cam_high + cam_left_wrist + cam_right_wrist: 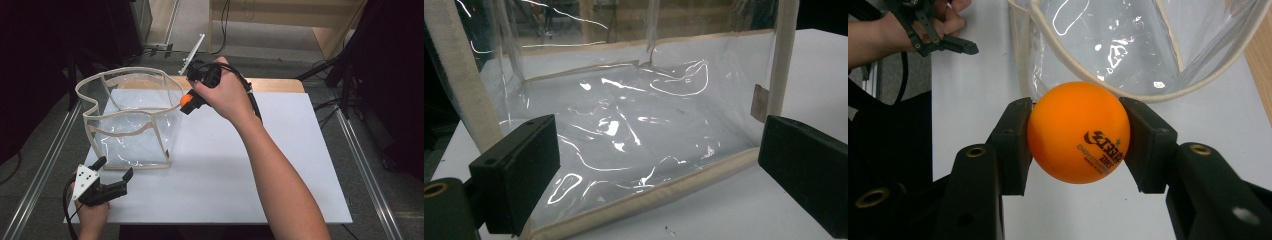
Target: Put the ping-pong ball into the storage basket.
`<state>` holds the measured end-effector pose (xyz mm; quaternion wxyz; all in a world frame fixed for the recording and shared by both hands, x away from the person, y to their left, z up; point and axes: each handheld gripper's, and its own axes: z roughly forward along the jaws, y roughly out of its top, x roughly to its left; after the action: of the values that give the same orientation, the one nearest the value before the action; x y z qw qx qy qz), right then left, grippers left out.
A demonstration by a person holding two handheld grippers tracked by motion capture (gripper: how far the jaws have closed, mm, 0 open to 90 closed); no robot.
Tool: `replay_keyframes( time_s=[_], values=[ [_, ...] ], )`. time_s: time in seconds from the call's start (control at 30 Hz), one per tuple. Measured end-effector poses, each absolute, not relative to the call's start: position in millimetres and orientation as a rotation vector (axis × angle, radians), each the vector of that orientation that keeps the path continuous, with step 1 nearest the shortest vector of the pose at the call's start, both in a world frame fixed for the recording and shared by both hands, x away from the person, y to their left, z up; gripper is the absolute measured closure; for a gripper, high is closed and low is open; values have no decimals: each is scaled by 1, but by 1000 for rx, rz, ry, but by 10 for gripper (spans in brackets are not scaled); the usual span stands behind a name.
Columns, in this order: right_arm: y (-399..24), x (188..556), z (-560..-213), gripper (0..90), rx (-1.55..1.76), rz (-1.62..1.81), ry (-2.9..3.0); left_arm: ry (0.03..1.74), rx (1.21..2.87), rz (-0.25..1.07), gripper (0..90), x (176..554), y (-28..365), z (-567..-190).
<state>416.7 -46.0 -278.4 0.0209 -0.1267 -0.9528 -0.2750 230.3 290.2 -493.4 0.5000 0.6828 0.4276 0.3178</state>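
The right gripper [1078, 132] squeezes an orange ball [1078, 132] between its 2 black jaws. The jaws press on both sides of the ball, so it cannot roll away or drop. In the high view the ball [186, 100] is up in the air, right beside the top edge of a clear bag [131, 117]. The bag stands on a white table [260, 165]. It has a cream band around its rim, and its mouth is wide open at the top. I think the ball is held up high like this so it can go over the rim and into the bag.

The left gripper [114, 172] rests low on the table, just in front of the bag. Its jaws are spread apart and nothing is between them. It points at the bottom corner of the bag but does not touch it. Maybe it waits there to hold the bag steady, because the thin bag could tip or slide.
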Motion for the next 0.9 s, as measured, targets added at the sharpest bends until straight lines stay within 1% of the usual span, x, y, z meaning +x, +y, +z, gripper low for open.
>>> replay_keyframes(
  time_s=[0.57,0.9],
  values=[
    [-35,424,-273,481,-381,-848,-2954,1030,1653,768,37,230,291,-493],
    [-22,430,-270,481,-369,-839,-2954,1029,1653,767,37,230,291,-493]
  ],
)
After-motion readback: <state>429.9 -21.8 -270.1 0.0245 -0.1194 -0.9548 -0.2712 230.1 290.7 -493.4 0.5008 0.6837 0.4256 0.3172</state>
